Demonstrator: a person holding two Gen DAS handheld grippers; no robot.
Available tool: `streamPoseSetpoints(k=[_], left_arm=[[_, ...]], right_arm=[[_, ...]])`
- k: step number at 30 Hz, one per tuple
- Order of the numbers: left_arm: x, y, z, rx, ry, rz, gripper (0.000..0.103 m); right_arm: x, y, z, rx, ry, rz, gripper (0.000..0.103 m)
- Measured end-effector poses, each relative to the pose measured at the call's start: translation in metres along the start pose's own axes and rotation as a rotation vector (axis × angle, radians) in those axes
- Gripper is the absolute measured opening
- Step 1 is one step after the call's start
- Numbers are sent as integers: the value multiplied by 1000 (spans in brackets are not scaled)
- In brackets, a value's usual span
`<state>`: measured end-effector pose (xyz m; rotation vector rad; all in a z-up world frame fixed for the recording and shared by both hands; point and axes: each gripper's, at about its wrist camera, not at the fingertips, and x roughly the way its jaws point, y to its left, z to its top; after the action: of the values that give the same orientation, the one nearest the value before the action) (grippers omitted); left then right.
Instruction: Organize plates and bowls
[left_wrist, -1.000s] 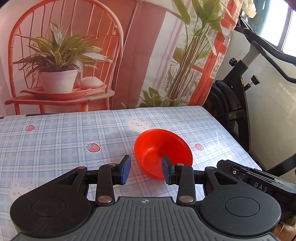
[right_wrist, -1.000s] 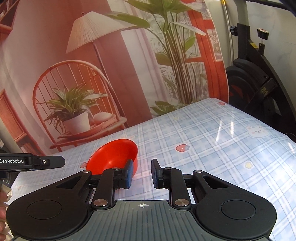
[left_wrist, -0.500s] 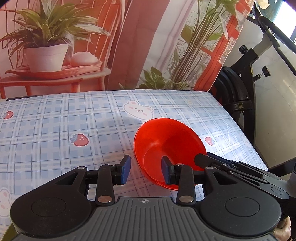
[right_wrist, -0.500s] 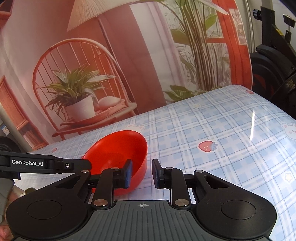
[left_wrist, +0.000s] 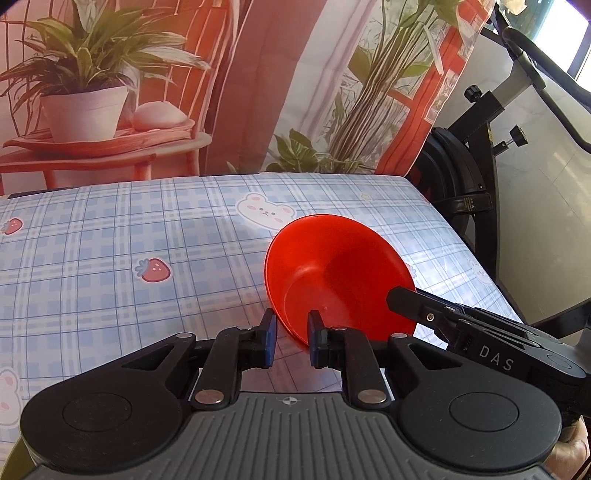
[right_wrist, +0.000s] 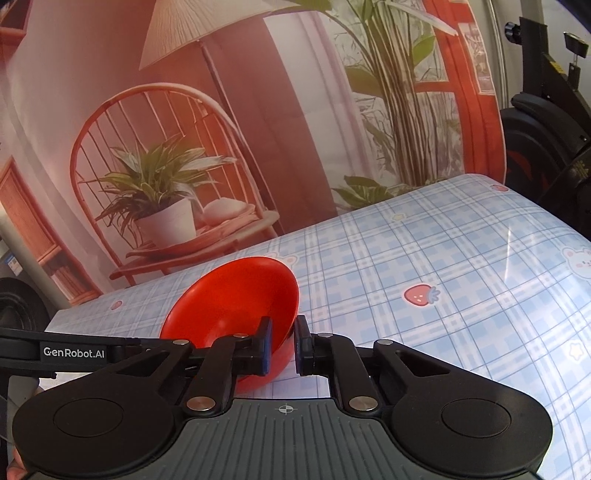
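A single red bowl (left_wrist: 340, 273) rests on the blue checked tablecloth (left_wrist: 110, 258), close to the table's right edge. My left gripper (left_wrist: 291, 332) straddles the bowl's near left rim, one pad outside and one inside; its jaws are closing and pinch the wall. In the right wrist view the same bowl (right_wrist: 229, 306) lies low and left, and my right gripper (right_wrist: 283, 347) is closing on its right rim, pads tight on the wall. A black finger (left_wrist: 424, 310) of the right gripper shows at the bowl's far side. No plates are in view.
A black exercise bike (left_wrist: 480, 166) stands just past the table's right edge (left_wrist: 461, 236). A printed backdrop (left_wrist: 147, 92) of a chair and plants hangs behind the table. Bare tablecloth (right_wrist: 443, 277) stretches to the right of the bowl.
Both grippers came down and closer to the bowl. Their jaws, wider a moment ago, have narrowed onto opposite sides of its rim.
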<state>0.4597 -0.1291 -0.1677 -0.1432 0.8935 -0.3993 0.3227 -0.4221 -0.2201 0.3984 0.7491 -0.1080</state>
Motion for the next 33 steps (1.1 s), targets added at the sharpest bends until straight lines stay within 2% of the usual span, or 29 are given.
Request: streamPoseSetpoints(k=[12,25,33], left_arm=[[-55,-28,-14,55,-58,0,18],[-101,-35,-49,87,-91,-18,18],[-117,-39,-72,114,-89,-28,18]], right_arm=[[-54,18,2,-6,-53,-5,10],[-112,39,-31,54,-80,-17,10],[-137,44,-54,97,-79,-28,10]])
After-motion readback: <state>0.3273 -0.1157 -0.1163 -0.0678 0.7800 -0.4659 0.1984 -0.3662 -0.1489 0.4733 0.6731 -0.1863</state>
